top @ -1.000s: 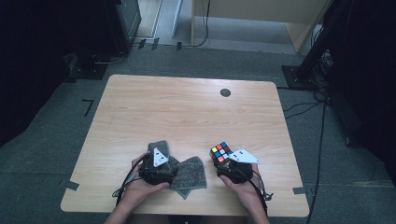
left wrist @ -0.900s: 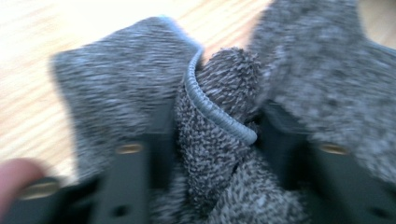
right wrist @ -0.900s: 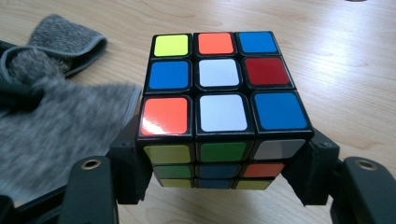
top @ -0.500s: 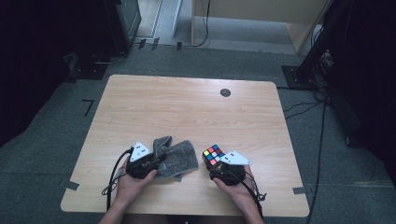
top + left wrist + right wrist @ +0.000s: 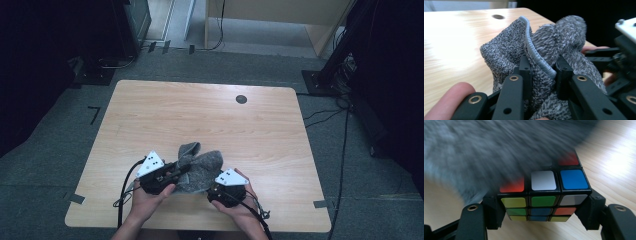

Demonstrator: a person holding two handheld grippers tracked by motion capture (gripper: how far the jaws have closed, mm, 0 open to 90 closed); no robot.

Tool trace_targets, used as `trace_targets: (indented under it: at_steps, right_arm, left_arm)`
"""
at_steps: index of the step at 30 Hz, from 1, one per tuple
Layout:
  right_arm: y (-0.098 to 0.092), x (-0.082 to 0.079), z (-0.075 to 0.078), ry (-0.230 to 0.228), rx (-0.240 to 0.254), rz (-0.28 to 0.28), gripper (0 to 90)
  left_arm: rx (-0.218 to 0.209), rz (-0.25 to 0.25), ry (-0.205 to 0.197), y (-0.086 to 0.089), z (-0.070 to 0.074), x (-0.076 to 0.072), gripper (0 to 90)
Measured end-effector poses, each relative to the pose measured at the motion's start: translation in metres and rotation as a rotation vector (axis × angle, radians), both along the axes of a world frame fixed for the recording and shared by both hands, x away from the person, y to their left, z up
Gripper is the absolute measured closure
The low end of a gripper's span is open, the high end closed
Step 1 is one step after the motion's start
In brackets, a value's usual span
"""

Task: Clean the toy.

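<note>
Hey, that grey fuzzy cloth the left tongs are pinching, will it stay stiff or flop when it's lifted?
Probably floppy: the grey cloth bunches and folds where the left tongs pinch it. It looks light, with the free part sagging to the table. The fuzzy pile likely grips rather than slips.

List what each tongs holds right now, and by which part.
Left tongs pinch the grey cloth at its ribbed hem. Right tongs clamp the puzzle cube by two opposite side faces.

I am seeing dim, bluish light in the high view, surroundings falling into black. Glare is washing out the table (image 5: 454, 42) in the left gripper view. The grey cloth (image 5: 499, 150) is smearing with motion blur in the right gripper view.
</note>
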State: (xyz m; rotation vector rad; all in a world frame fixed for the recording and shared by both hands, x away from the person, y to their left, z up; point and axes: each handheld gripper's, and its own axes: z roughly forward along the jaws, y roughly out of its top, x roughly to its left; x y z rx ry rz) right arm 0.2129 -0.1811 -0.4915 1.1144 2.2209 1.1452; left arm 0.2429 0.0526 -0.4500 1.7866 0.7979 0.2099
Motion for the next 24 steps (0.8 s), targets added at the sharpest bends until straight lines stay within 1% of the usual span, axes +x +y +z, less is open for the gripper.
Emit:
trace_targets:
  at_steps: [1,2,3,4,5,6,7,8,9,10,11,12,13,14,16,17,18,19,21,23,24]
  right_arm:
    - [0.006,-0.002,0.001,-0.005,0.0,0.017,34.2]
    - [0.009,-0.004,0.002,-0.008,0.002,0.029,34.2]
    - [0.013,-0.006,0.004,-0.015,0.011,0.048,34.2]
    - [0.015,-0.007,0.004,-0.024,0.014,0.059,34.2]
    - [0.018,-0.009,0.006,-0.03,0.021,0.07,34.2]
    - [0.02,-0.01,0.007,-0.042,0.013,0.079,34.2]
    - [0.021,-0.011,0.007,-0.047,0.005,0.078,34.2]
    - [0.019,-0.012,0.007,-0.062,-0.005,0.082,34.3]
    - [0.019,-0.012,0.007,-0.062,-0.005,0.082,34.3]
    - [0.019,-0.012,0.006,-0.066,-0.003,0.082,34.3]
    - [0.018,-0.013,0.006,-0.082,-0.01,0.088,34.3]
    - [0.017,-0.014,0.007,-0.093,-0.014,0.092,34.4]
    - [0.016,-0.015,0.008,-0.113,-0.012,0.1,34.4]
    - [0.016,-0.015,0.008,-0.113,-0.012,0.1,34.4]
    - [0.014,-0.016,0.01,-0.13,-0.009,0.096,34.4]
    - [0.012,-0.016,0.012,-0.138,0.005,0.087,34.4]
    - [0.011,-0.016,0.013,-0.144,0.007,0.082,34.4]
    - [0.009,-0.015,0.015,-0.153,0.01,0.079,34.4]
    - [0.006,-0.015,0.017,-0.158,0.025,0.065,34.4]
    - [0.005,-0.016,0.017,-0.163,0.028,0.066,34.4]
    - [0.006,-0.016,0.016,-0.164,0.025,0.071,34.4]
  left_arm:
    - [-0.004,-0.007,0.007,-0.004,0.0,-0.001,72.4]
    - [0.006,-0.016,0.014,-0.009,-0.001,-0.003,70.9]
    - [0.021,-0.012,0.016,-0.013,-0.002,-0.003,67.5]
    - [0.042,-0.008,0.025,-0.018,-0.004,-0.004,63.4]
    - [0.063,-0.016,0.042,-0.023,-0.006,-0.004,57.1]
    - [0.07,-0.015,0.056,-0.025,-0.007,-0.003,48.4]
    - [0.07,-0.01,0.075,-0.026,-0.008,-0.002,45.6]
    - [0.063,-0.009,0.09,-0.026,-0.008,0.0,44.0]
    - [0.055,-0.01,0.103,-0.025,-0.008,0.001,44.0]
    - [0.042,-0.001,0.103,-0.023,-0.007,0.002,45.9]
    - [0.039,0.005,0.097,-0.021,-0.006,0.002,53.7]
    - [0.039,0.023,0.085,-0.02,-0.005,0.002,59.8]
    - [0.037,0.05,0.072,-0.016,-0.003,0.003,67.6]
    - [0.034,0.066,0.074,-0.014,-0.002,0.004,69.3]
    - [0.037,0.118,0.073,-0.007,0.0,0.006,70.3]
    - [0.028,0.128,0.075,-0.005,0.0,0.007,70.6]
    - [0.006,0.136,0.082,-0.001,0.0,0.008,70.8]
    - [-0.025,0.125,0.095,0.001,0.001,0.009,70.9]
    - [-0.075,0.078,0.117,0.001,0.002,0.009,69.7]
    - [-0.126,0.003,0.153,-0.003,0.002,0.008,64.6]
    - [-0.129,-0.048,0.178,-0.008,0.001,0.008,61.3]
